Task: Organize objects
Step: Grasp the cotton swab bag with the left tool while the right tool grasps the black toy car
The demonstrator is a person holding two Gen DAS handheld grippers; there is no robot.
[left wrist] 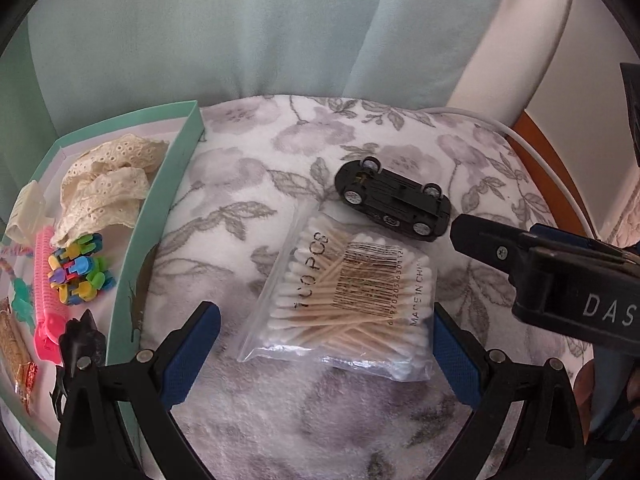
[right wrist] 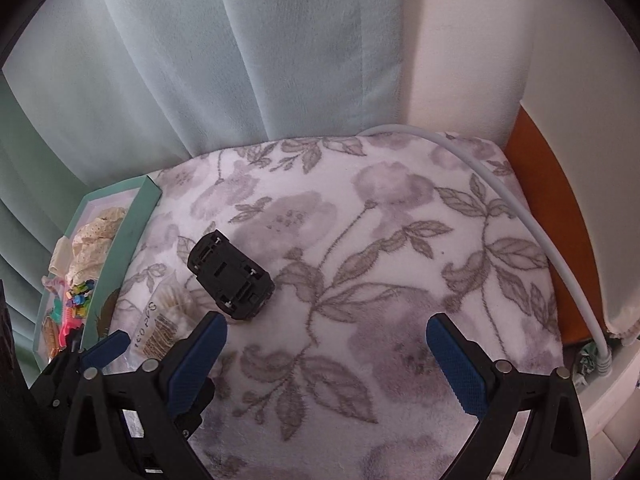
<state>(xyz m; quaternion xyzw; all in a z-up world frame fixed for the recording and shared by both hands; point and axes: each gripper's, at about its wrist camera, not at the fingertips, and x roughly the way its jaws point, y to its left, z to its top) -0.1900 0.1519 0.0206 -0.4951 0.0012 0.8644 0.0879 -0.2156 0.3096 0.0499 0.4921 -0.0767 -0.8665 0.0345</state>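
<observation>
A clear bag of cotton swabs [left wrist: 344,300] lies on the floral blanket [left wrist: 256,184]. My left gripper [left wrist: 324,316] hangs open over the bag, one finger on each side, not touching it that I can see. A black toy car [left wrist: 394,202] rests upside down, wheels up, just beyond the bag. In the right wrist view the car [right wrist: 230,276] sits ahead and left of my right gripper [right wrist: 326,328], which is open and holds nothing. One of the right gripper's fingers [left wrist: 480,240] reaches in from the right, close to the car.
A teal box [left wrist: 168,184] at the left holds cream lace [left wrist: 108,184], colourful small clips [left wrist: 80,268] and a pink roller [left wrist: 46,300]. A white cable [right wrist: 520,216] runs along the blanket's right edge. Pale green curtains [right wrist: 240,60] hang behind.
</observation>
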